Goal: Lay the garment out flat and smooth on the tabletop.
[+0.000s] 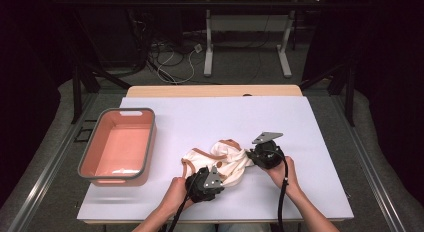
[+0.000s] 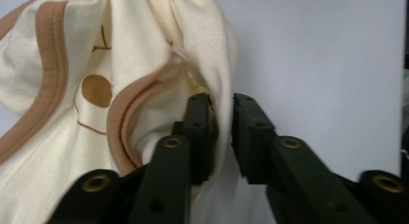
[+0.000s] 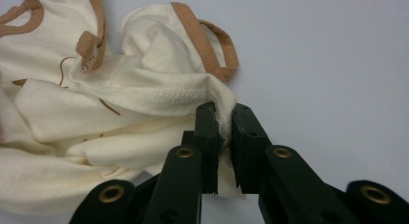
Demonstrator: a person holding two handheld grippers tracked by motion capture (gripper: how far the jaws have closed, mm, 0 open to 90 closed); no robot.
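left black two-jaw gripper (image 2: 223,132) seen near the front edge of the white table (image 1: 300,122), at the near side of a crumpled cream cotton garment with tan ribbed trim and brown printed spots (image 1: 220,159). in the left gripper view, jaws stood a little apart with a fold of the cream cloth running between them; left pad lay against the fold, right pad showed a thin gap, so the grip looked slackened rather than clamped. right black two-jaw gripper (image 3: 224,132) seen at the garment's right end, jaws clenched on a stitched cream hem, cloth bunched and pinched between the pads in the right gripper view. left hand (image 1: 175,192) and right hand (image 1: 282,172) came in from the bottom of the high view, each wrapped around its gripper, a black cable trailing back from each. grey three-cornered plate (image 1: 266,137) sat on top of the right gripper. garment lay on the table a little right of centre, toward the near edge, between the two grippers, heaped and partly folded on itself, a tan loop of trim sticking out at its far side. salmon-pink rectangular plastic bin with a grey rim (image 1: 91,152) stood at the table's left, well apart from the garment.
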